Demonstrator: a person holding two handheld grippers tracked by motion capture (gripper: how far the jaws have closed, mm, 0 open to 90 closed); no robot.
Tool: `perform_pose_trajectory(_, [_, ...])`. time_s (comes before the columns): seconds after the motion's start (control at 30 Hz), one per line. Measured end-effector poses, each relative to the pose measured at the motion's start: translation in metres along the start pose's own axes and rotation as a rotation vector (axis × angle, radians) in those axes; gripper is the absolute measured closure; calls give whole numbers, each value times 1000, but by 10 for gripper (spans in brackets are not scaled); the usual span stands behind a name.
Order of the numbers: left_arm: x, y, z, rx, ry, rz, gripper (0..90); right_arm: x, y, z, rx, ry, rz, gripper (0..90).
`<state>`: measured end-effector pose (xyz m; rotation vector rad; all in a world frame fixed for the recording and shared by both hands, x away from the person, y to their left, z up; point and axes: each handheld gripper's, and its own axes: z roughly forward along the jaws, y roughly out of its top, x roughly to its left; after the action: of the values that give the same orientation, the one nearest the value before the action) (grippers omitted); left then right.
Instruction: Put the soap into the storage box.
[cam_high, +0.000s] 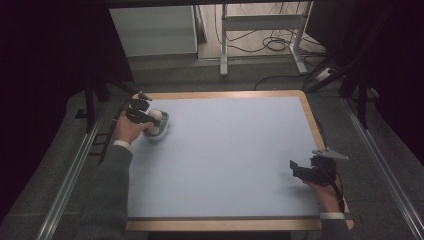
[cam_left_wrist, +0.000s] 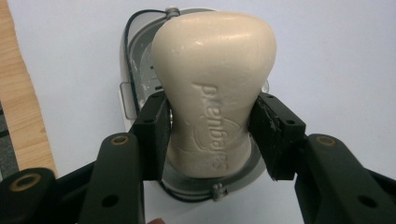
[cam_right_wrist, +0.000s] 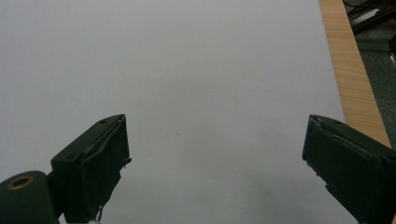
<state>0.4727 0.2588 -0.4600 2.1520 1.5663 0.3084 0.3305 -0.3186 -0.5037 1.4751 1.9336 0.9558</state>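
The left claw (cam_left_wrist: 212, 130) is clenched on a cream bar of soap (cam_left_wrist: 215, 88), held just above a white soap dish (cam_left_wrist: 130, 70) at the desk's (cam_high: 230, 150) far left corner. Raised lettering on the soap is upside down and cannot be read surely. The right claw (cam_right_wrist: 217, 163) stands released over bare desk

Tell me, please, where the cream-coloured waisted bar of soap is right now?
The cream soap bar sits clamped in the left gripper, just above the white oval soap dish at the pale blue mat's far-left corner.
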Motion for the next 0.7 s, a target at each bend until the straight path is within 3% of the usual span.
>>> perform_pose_trajectory(0.27, [0,3,8,-13,13,-16,495,1,0,0,1,-1,-1,71])
perform_pose_trajectory(0.4, [1,3,15,3,26,-16,489,0,0,0,0,-2,0,70])
perform_pose_trajectory(0.53, [-1,4,17,-17,32,-21,500,-1,0,0,2,-1,3,70])
perform_pose_trajectory(0.7, [-5,4,13,-27,21,-13,429,0,0,0,0,-3,2,70])
